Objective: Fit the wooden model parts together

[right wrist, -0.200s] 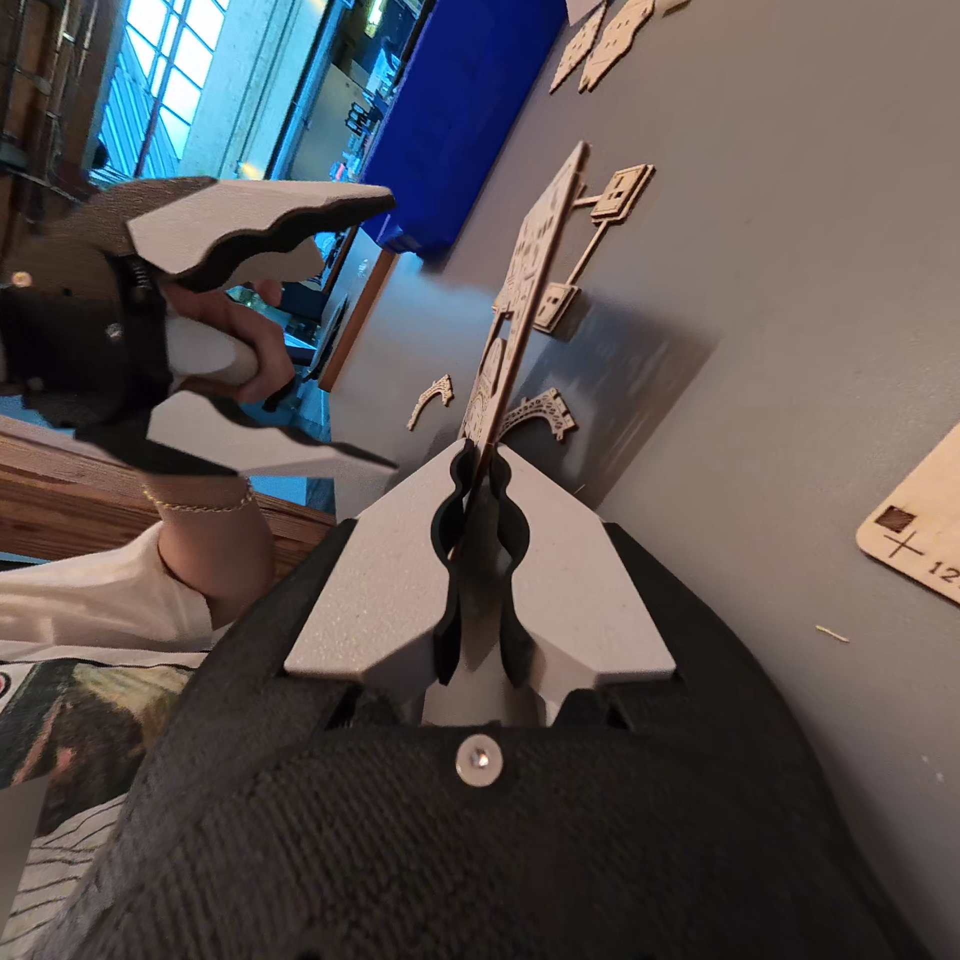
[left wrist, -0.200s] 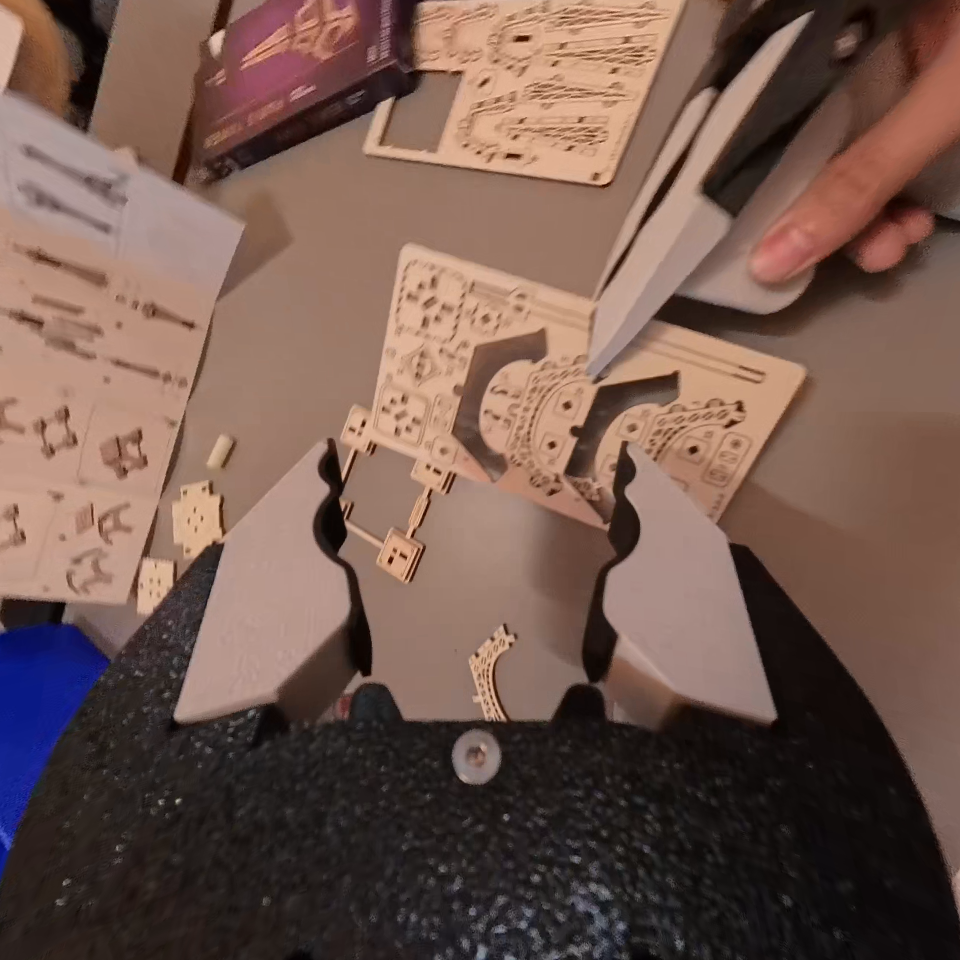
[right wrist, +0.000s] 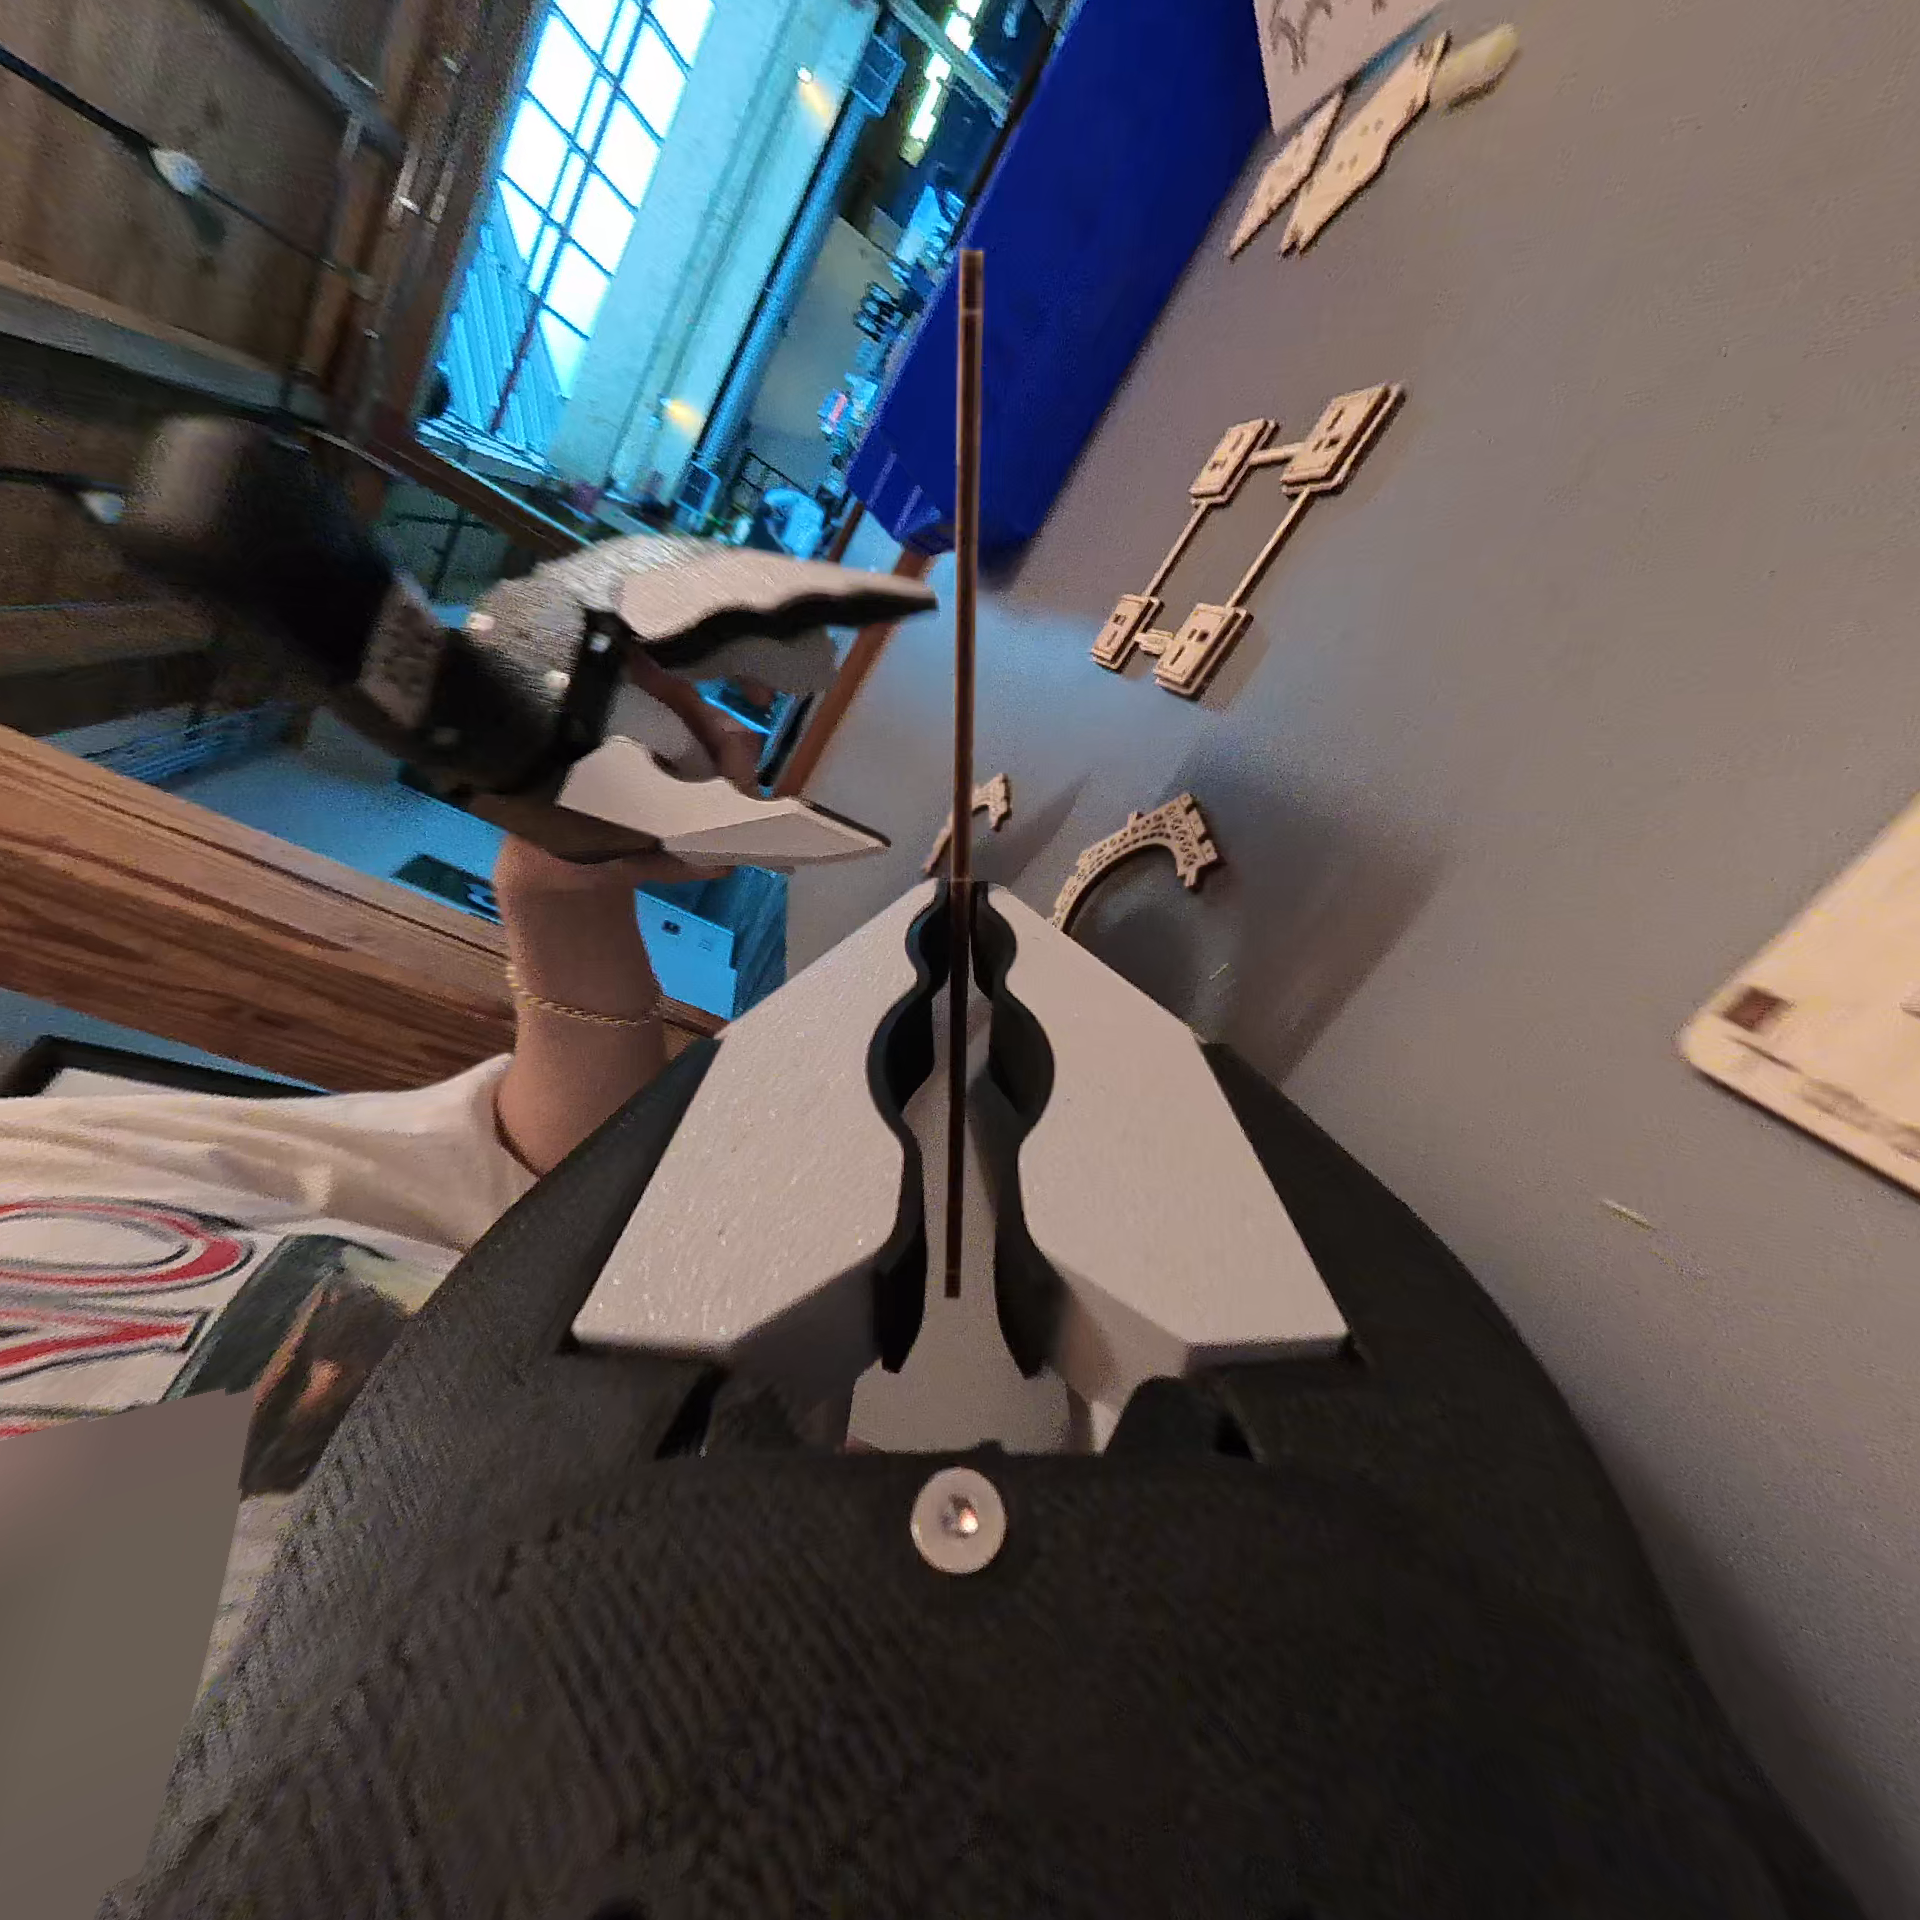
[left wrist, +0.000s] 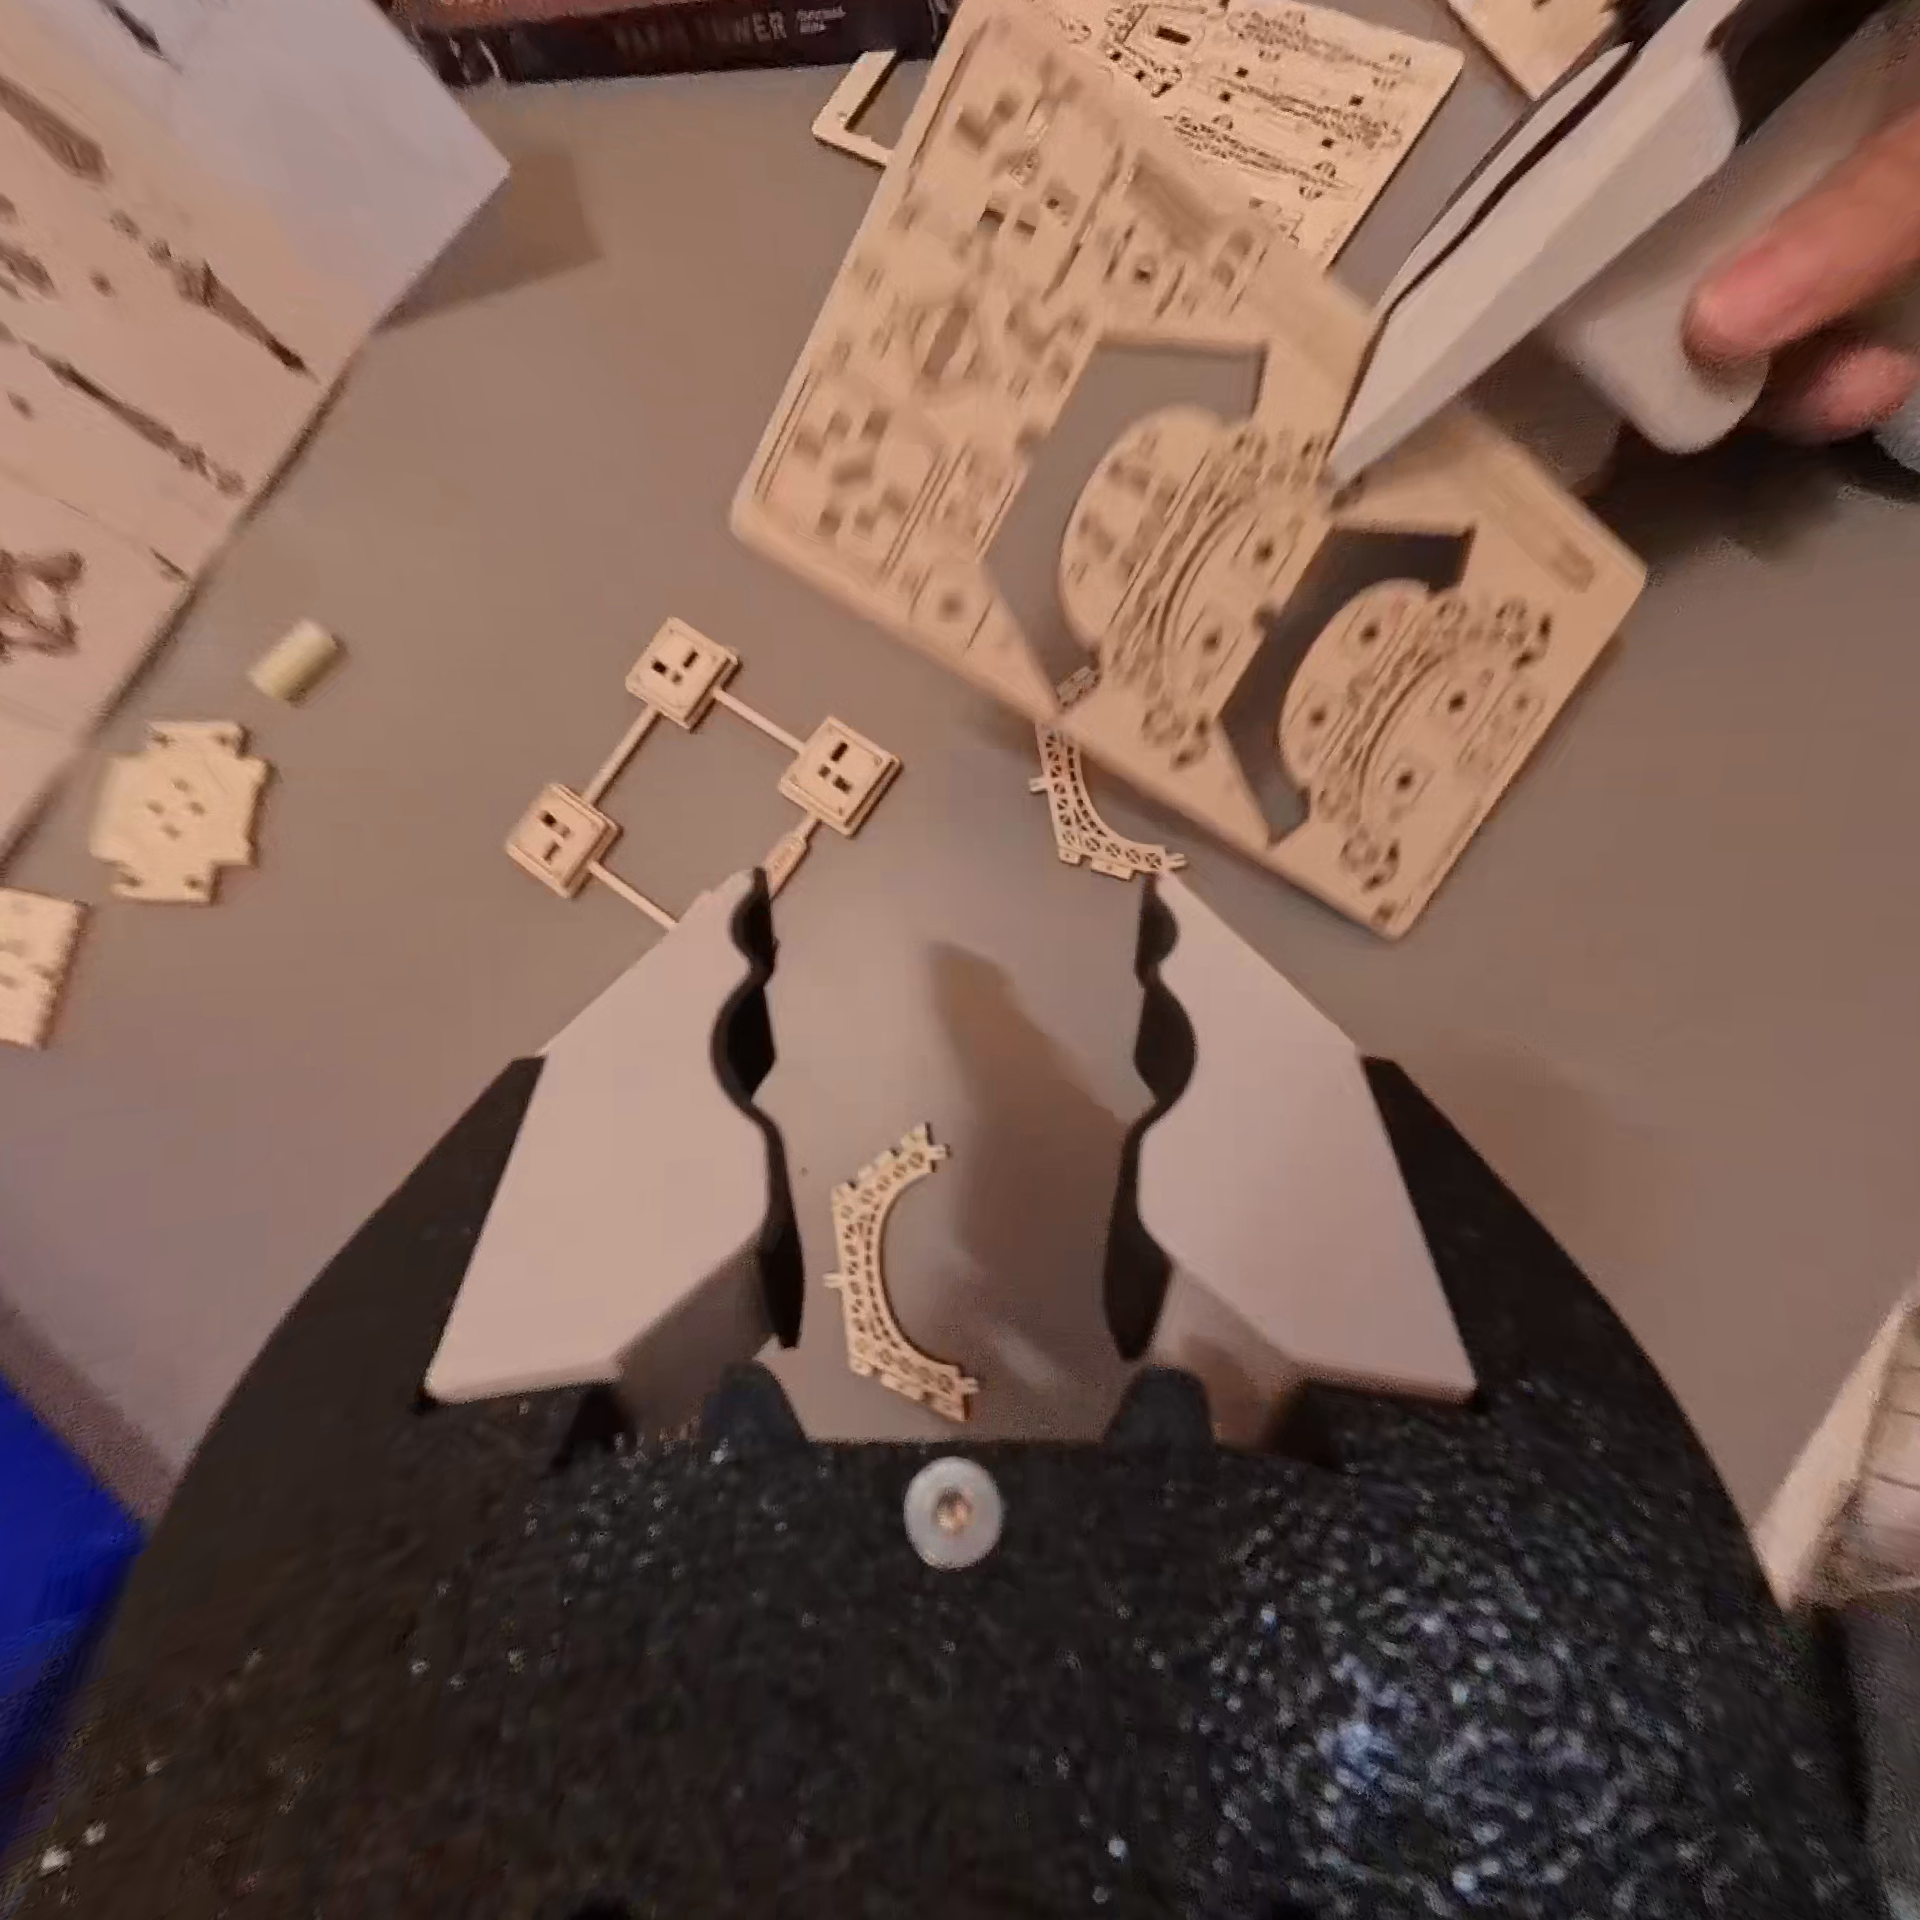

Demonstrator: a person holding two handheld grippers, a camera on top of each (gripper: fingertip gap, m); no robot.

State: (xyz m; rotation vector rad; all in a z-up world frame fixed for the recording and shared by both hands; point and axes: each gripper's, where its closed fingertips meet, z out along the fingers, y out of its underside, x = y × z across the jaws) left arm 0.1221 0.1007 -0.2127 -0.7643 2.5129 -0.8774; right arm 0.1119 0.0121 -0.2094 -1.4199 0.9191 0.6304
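Lifted clear of the table [left wrist: 582,436], the wooden parts sheet [left wrist: 1195,499] is now hanging in the air, whereas a moment ago it was lying over the square frame piece [left wrist: 707,779]; that frame, with four square pads joined by thin bars, is now lying fully exposed on the grey surface. The right gripper [right wrist: 961,904] is clenching the sheet along one edge, so in the right wrist view the sheet is appearing edge-on as a thin upright line [right wrist: 968,571] between the pressed fingers. The left gripper [left wrist: 951,914] is standing released, holding nothing, its jaws well apart above a loose curved lattice arch [left wrist: 894,1278]. A second arch [left wrist: 1091,821] is lying just below the raised sheet's lower corner. Small flat pieces [left wrist: 182,810] and a printed instruction leaflet [left wrist: 156,343] are sitting to the left. Judging from this arrangement, loose parts are becoming reachable, and the empty gripper is likely being positioned to pick one for fitting.
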